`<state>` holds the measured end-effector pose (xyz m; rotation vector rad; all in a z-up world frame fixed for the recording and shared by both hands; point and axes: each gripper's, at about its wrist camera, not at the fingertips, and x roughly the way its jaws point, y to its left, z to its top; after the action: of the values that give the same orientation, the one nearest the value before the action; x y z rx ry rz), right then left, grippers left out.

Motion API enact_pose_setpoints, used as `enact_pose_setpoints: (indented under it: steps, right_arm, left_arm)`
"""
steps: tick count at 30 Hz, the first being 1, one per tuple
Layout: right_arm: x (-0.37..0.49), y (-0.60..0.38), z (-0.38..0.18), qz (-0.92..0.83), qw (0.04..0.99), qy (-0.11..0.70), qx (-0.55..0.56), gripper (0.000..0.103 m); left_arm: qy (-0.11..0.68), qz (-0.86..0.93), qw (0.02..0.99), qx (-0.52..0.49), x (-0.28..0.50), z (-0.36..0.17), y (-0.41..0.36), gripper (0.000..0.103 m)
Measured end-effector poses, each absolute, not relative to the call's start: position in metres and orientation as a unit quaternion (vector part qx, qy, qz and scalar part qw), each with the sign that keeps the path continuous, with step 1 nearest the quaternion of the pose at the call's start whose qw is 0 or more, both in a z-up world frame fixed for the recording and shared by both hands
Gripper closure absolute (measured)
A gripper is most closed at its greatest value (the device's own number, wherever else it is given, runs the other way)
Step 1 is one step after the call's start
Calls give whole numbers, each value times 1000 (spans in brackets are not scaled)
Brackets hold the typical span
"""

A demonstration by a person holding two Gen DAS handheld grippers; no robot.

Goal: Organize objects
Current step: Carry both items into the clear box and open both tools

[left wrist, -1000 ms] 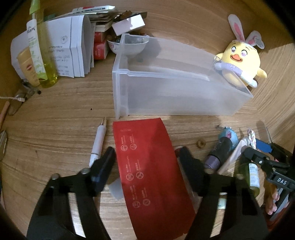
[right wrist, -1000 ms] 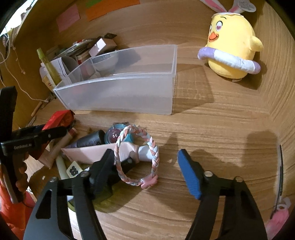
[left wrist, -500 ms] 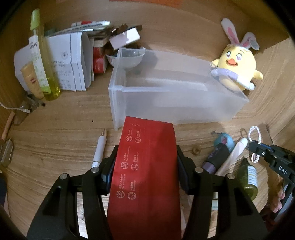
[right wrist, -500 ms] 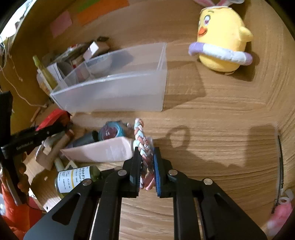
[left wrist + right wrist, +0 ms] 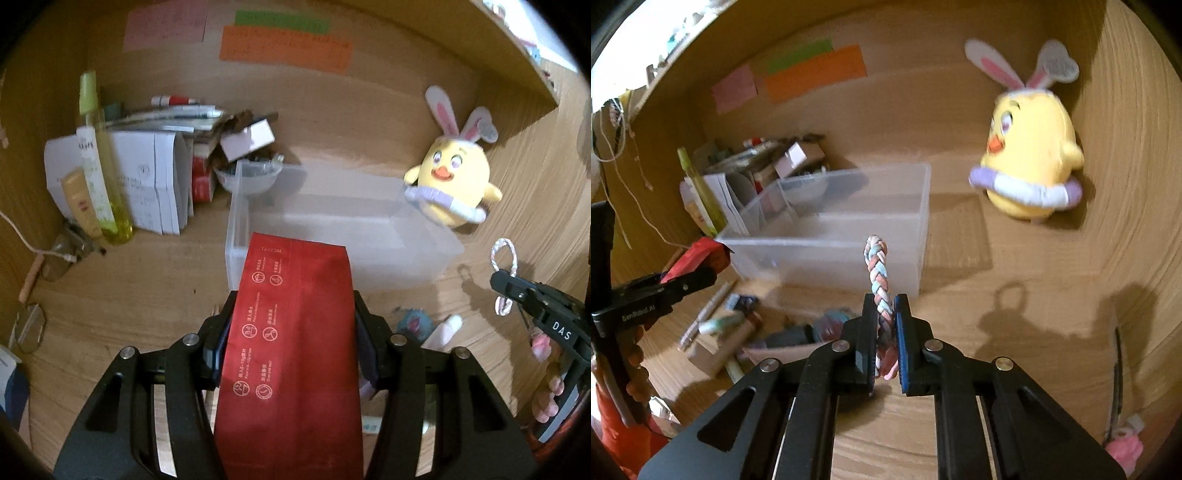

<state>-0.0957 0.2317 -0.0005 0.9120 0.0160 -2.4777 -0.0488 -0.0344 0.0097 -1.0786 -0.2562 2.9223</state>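
Note:
My left gripper (image 5: 293, 306) is shut on a flat red packet (image 5: 291, 354), held above the desk with its far end over the near wall of the clear plastic bin (image 5: 332, 236). My right gripper (image 5: 885, 306) is shut on a braided pastel bracelet (image 5: 877, 273), which stands up between the pads, lifted off the desk. In the left wrist view the right gripper (image 5: 506, 288) shows at the right with the bracelet (image 5: 503, 254) looping above it. In the right wrist view the left gripper (image 5: 701, 271) shows at the left with the red packet (image 5: 700, 253). The bin (image 5: 842, 236) looks empty.
A yellow plush chick (image 5: 452, 192) stands right of the bin. Papers, boxes and a bowl (image 5: 251, 177) crowd the back left beside a yellow-green spray bottle (image 5: 101, 166). Tubes, small bottles and a pen (image 5: 750, 332) lie in front of the bin. Coloured notes (image 5: 284, 48) hang on the back wall.
Both grippers closed, the left on the red packet and the right on the bracelet, then rose off the desk with them and tilted up toward the bin.

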Motion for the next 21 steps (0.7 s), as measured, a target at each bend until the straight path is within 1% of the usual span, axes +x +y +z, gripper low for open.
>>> enact_pose_setpoints:
  steps: [10,21]
  right_arm:
    - [-107,207,23,-916,266,16,298,95]
    - [-137,186,50,-923,274,23,269,95]
  left_arm:
    - [-77,947,11,-312,-62,40,-33,48]
    - [-83,947,11,-310,-98,53,-40,48]
